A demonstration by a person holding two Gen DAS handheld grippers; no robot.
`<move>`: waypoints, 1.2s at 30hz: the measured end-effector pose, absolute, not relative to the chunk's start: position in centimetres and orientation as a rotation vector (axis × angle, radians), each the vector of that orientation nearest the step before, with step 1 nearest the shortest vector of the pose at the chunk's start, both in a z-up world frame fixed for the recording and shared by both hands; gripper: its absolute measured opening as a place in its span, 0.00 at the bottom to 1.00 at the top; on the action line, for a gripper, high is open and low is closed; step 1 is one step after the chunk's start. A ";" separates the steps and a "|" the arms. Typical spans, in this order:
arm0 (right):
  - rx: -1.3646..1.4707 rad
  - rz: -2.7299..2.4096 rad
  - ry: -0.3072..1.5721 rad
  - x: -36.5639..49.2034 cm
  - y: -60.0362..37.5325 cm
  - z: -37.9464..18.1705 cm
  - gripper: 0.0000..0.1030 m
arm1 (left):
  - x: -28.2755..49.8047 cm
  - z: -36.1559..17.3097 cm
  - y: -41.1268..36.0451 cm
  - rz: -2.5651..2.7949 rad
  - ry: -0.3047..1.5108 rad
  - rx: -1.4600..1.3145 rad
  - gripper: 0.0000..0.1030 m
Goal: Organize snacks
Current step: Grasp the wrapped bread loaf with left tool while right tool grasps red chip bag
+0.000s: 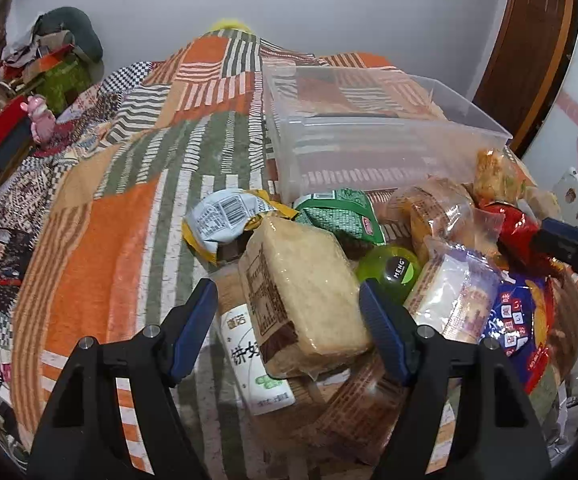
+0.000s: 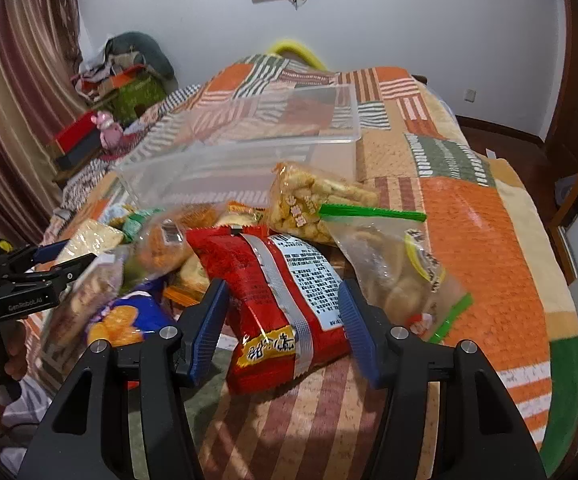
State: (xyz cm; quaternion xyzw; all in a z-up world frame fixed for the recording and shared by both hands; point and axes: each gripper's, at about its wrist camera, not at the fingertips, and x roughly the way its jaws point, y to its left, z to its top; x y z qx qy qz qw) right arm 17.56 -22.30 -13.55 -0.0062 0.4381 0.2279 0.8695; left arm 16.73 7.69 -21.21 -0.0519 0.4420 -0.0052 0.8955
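Observation:
A pile of snack packets lies on a patchwork bedspread [image 1: 101, 240]. My left gripper [image 1: 289, 300] is open, its jaws either side of a pale wrapped rice-cake block [image 1: 305, 292] that rests on a white-labelled packet [image 1: 257, 368]. My right gripper [image 2: 283, 304] is open around a red foil snack bag [image 2: 277, 296]; it shows in the left wrist view [image 1: 561, 240] at the right edge. A clear plastic bin [image 1: 369, 140] stands empty just behind the pile, also in the right wrist view [image 2: 249, 148].
Around lie a green packet [image 1: 337, 216], a green jelly cup [image 1: 393, 268], a blue cracker bag [image 2: 129, 320] and zip bags of snacks [image 2: 393, 268]. Boxes and clutter stand beside the bed at left [image 1: 5, 136]. A brown door [image 1: 529, 60] is at right.

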 end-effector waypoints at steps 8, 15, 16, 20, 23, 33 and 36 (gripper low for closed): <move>0.004 0.495 0.982 18.9 -22.3 -14.7 0.69 | 18.5 -22.1 8.0 -0.027 0.948 -0.107 0.74; -0.021 0.490 0.985 18.9 -22.0 -15.3 0.76 | 19.2 -23.2 8.6 -0.017 0.968 -0.131 0.81; -0.025 0.490 0.984 18.9 -22.0 -15.3 0.77 | 19.2 -23.2 8.6 -0.017 0.965 -0.132 0.81; -0.005 0.494 0.994 19.1 -22.3 -15.5 0.77 | 18.7 -22.9 8.5 -0.010 0.940 -0.122 0.73; -0.010 0.492 0.990 19.1 -22.3 -15.3 0.75 | 18.1 -22.4 8.1 -0.020 0.910 -0.097 0.58; -0.081 0.486 0.933 17.9 -21.4 -14.2 0.57 | 17.5 -21.0 7.2 -0.062 0.887 -0.091 0.37; -0.080 0.486 0.930 18.0 -21.6 -14.1 0.57 | 17.2 -20.6 7.0 -0.067 0.875 -0.089 0.35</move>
